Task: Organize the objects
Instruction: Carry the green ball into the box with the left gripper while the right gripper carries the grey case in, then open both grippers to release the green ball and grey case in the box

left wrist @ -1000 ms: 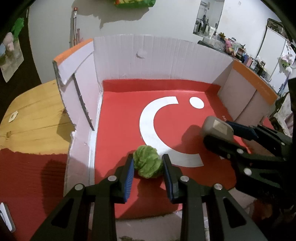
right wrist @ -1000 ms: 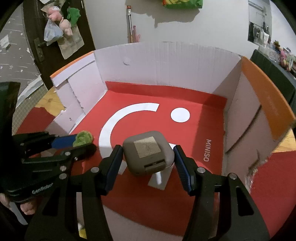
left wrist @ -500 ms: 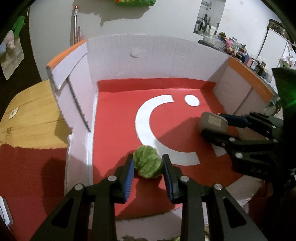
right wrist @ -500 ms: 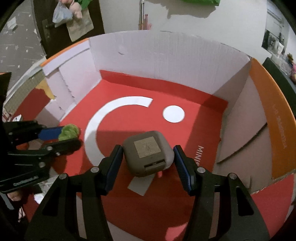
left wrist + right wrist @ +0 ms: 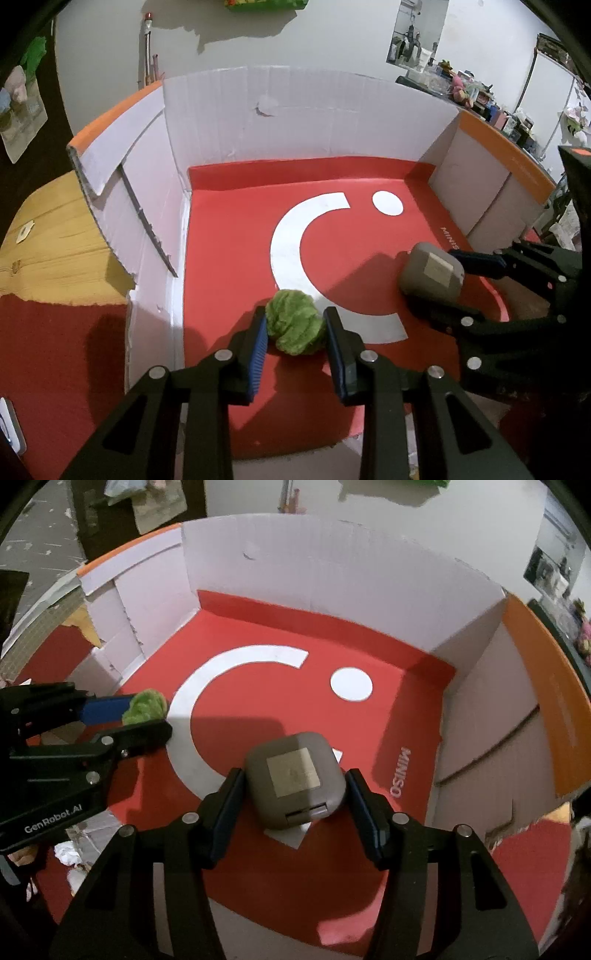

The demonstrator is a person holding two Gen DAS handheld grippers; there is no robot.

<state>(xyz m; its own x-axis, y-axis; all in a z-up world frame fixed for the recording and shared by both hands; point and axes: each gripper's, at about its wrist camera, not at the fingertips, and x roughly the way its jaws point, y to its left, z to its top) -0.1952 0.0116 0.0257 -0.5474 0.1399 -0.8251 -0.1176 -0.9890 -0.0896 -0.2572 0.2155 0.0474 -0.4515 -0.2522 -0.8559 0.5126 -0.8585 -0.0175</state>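
I am holding a fuzzy green ball in the left gripper: its two blue-padded fingers are pressing in narrow on either side of the ball, which is sitting right at the fingertips and bulging a little past them. Ahead of those fingers the red box floor is stretching away to the white back wall, with the white crescent mark just beyond the ball and the white dot further out to the right. To the left of the fingers the torn white side wall is standing close, and beyond it a wooden tabletop is showing.

In my right gripper I am gripping a grey rounded case. Its fingers are set wider than the left pair, one pad against each flank of the case, which is lying tilted between them with its square label facing up and its hinged edge toward the camera. I cannot tell whether the case is resting on the floor or hanging just above it. Past the right fingertips the crescent is curving off to the left and the dot is sitting ahead to the right; the word MINISO is printed just outside the right-hand finger, near the brown side flap with its orange rim.

From the right wrist view, the left gripper is reaching in from the left side, well apart from the case, with the green ball peeking out between its pads.
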